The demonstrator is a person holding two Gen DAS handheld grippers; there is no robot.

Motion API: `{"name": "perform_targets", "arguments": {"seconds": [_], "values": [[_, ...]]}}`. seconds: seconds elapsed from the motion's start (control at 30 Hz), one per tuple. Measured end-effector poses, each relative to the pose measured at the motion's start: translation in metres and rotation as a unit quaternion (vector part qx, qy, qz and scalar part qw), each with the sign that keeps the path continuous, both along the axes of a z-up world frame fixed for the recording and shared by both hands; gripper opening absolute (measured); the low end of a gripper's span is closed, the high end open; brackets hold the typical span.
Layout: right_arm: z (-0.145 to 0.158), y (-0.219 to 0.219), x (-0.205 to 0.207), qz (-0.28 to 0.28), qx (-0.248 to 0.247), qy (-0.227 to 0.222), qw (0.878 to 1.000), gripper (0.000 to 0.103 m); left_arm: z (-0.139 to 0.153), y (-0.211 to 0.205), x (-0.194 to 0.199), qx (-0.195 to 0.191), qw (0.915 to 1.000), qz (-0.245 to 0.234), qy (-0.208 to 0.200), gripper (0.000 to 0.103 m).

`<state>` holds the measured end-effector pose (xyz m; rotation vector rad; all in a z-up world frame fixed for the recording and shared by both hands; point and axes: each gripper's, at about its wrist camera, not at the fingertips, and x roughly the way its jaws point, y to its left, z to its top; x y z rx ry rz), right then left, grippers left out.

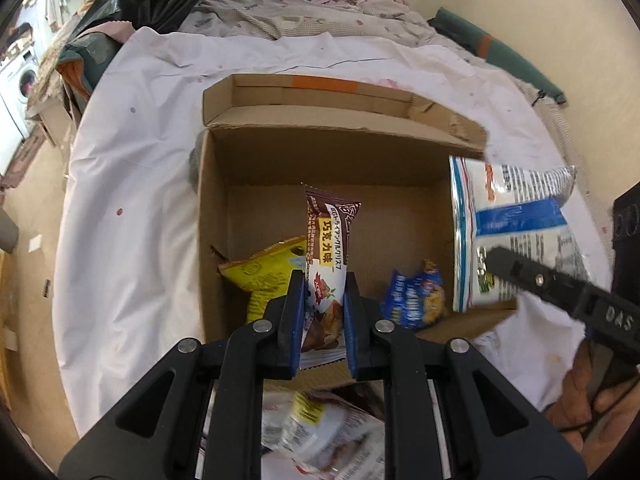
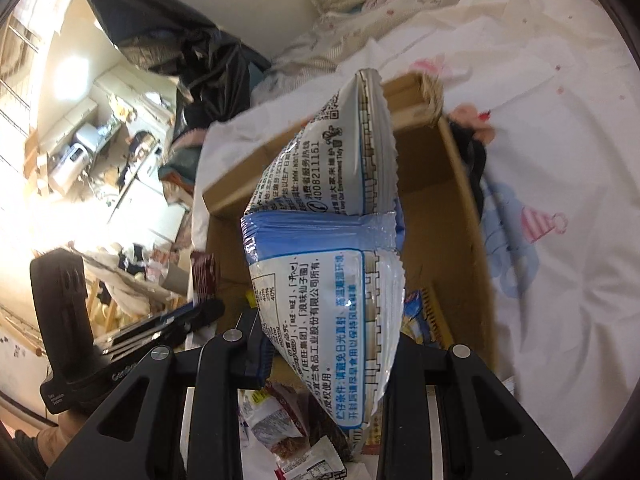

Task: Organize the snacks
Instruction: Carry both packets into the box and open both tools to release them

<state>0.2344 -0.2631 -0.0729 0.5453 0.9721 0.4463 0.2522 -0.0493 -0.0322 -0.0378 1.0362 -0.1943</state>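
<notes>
An open cardboard box (image 1: 256,168) lies on a white sheet. My left gripper (image 1: 322,300) is shut on a brown chocolate snack bar (image 1: 326,256) and holds it over the box's near side. A yellow packet (image 1: 266,276) and a small blue packet (image 1: 416,296) lie inside the box. My right gripper (image 2: 328,344) is shut on a large white-and-blue snack bag (image 2: 332,280), held upright over the box (image 2: 432,184). That bag (image 1: 516,228) hangs at the box's right wall in the left wrist view, pinched by the right gripper's black finger (image 1: 528,276).
Loose snack packets (image 1: 320,428) lie on the sheet below the grippers, also seen as wrappers (image 2: 288,440). The white sheet (image 1: 132,240) covers a bed with rumpled bedding (image 1: 304,16) behind. A black bag (image 2: 192,52) sits at the left. A hand (image 1: 592,408) holds the right gripper.
</notes>
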Motion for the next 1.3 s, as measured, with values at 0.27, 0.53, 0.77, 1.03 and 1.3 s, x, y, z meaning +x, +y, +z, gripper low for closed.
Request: {"name": "perform_targets", "arguments": {"seconds": [0.27, 0.53, 0.77, 1.03, 1.3], "values": [[-0.023, 0.017, 0.007, 0.015, -0.060, 0.049, 0.997, 0.031, -0.020, 0.002, 0.016, -0.005, 0.9995, 0.012, 0.030, 0.014], [-0.028, 0.026, 0.011, 0.021, -0.088, 0.060, 0.994, 0.033, -0.026, -0.005, 0.012, 0.006, 0.9993, 0.009, 0.035, 0.015], [-0.026, 0.032, 0.010, 0.030, -0.099, 0.047, 0.994, 0.034, -0.022, -0.005, 0.012, 0.004, 0.9996, 0.011, 0.025, 0.015], [-0.022, 0.030, 0.005, 0.031, -0.090, 0.035, 0.995, 0.034, -0.022, -0.003, 0.010, 0.000, 0.9996, 0.012, 0.026, 0.016], [-0.019, 0.024, 0.002, 0.007, -0.106, 0.034, 0.994, 0.075, -0.015, -0.001, 0.008, 0.004, 0.9998, 0.020, 0.008, 0.071]]}}
